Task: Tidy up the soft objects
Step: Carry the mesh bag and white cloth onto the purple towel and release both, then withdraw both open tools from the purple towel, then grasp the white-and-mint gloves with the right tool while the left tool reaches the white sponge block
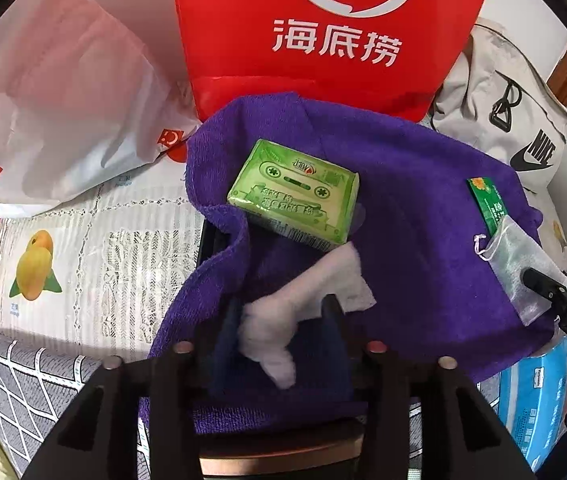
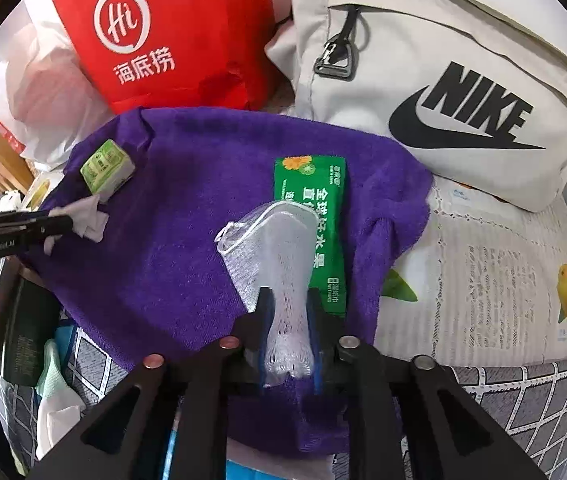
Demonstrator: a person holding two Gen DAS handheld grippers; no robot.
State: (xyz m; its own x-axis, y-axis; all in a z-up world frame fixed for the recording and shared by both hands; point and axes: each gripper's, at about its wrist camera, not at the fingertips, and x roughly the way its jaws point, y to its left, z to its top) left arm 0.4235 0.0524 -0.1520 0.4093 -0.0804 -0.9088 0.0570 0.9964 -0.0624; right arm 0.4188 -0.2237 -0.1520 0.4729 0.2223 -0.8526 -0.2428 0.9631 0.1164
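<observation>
A crumpled white tissue (image 1: 283, 332) is seen lying loose between the parted jaws of the left gripper (image 1: 279, 320), on a purple towel (image 1: 423, 208). In the right wrist view, a mesh pouch (image 2: 279, 264) is framed by the right gripper (image 2: 287, 320), whose jaws stand narrowly apart around its neck; whether it is pinched cannot be told. Beyond lie a green wipes sachet (image 2: 323, 184) and a green tissue pack (image 1: 295, 192). Both releases are best finished by lifting straight up, so nothing is dragged off the towel. A red bag (image 1: 323, 32) is propped behind.
</observation>
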